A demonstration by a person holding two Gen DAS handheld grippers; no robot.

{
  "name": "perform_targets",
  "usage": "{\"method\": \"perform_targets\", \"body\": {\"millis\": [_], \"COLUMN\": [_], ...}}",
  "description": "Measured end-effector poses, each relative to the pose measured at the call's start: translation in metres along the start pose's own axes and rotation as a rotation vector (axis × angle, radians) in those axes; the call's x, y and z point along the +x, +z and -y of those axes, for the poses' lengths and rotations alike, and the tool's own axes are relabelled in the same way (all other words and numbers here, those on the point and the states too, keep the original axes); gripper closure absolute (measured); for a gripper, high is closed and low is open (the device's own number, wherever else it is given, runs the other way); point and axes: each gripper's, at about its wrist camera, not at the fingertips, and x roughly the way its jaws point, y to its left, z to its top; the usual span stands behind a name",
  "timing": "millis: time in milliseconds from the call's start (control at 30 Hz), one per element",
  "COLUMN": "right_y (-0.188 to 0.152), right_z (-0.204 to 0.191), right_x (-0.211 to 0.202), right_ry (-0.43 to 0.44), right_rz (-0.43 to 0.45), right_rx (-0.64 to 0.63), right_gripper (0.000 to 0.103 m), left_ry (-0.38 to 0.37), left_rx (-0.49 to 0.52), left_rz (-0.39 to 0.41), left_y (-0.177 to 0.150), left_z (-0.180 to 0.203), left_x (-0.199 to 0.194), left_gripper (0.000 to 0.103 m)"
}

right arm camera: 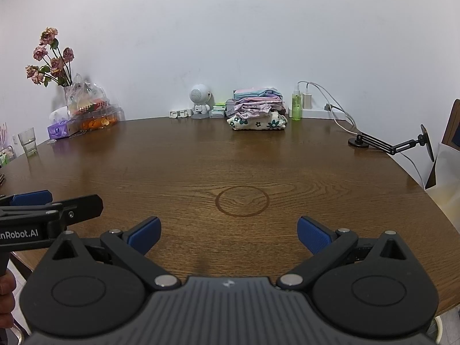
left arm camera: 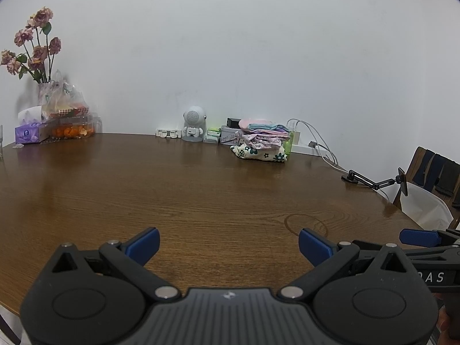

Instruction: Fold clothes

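A stack of folded clothes (left arm camera: 260, 141) sits at the far side of the round wooden table (left arm camera: 201, 189), near the wall; a floral piece lies at the bottom and pink, purple and blue pieces lie on top. It also shows in the right wrist view (right arm camera: 257, 112). My left gripper (left arm camera: 228, 244) is open and empty over the near table edge. My right gripper (right arm camera: 228, 234) is open and empty beside it, to its right. Each gripper shows at the edge of the other's view.
At the far left are a vase of dried roses (right arm camera: 51, 57), a tissue box (right arm camera: 59, 130), a bag of snacks (right arm camera: 92, 106) and a glass (right arm camera: 28, 141). A small robot speaker (right arm camera: 200, 100), a green bottle (right arm camera: 296, 106), charger cables and a phone holder arm (right arm camera: 396, 143) stand at the back and right.
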Motion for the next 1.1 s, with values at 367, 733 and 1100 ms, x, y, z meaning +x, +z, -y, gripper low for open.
{"method": "perform_targets", "body": {"millis": [367, 733, 1100], "right_y": [0.0002, -0.0001, 0.0005], "right_z": [0.0004, 0.0010, 0.0022], "right_x": [0.0015, 0.0023, 0.0030], "right_ry": [-0.003, -0.002, 0.002], "right_rz": [-0.004, -0.008, -0.011], "right_rx": [0.000, -0.001, 0.000], "right_gripper": [0.000, 0.000, 0.000], "left_ry": [0.001, -0.001, -0.012], "left_rx": [0.000, -0.003, -0.013], "left_rz": [-0.003, -0.002, -0.004], "left_y": [-0.0004, -0.0012, -0.0007], "left_z": [-0.0005, -0.0022, -0.0037], "left_x": [0.0012, 0.0009, -0.0004], "left_gripper": [0.000, 0.000, 0.000]}}
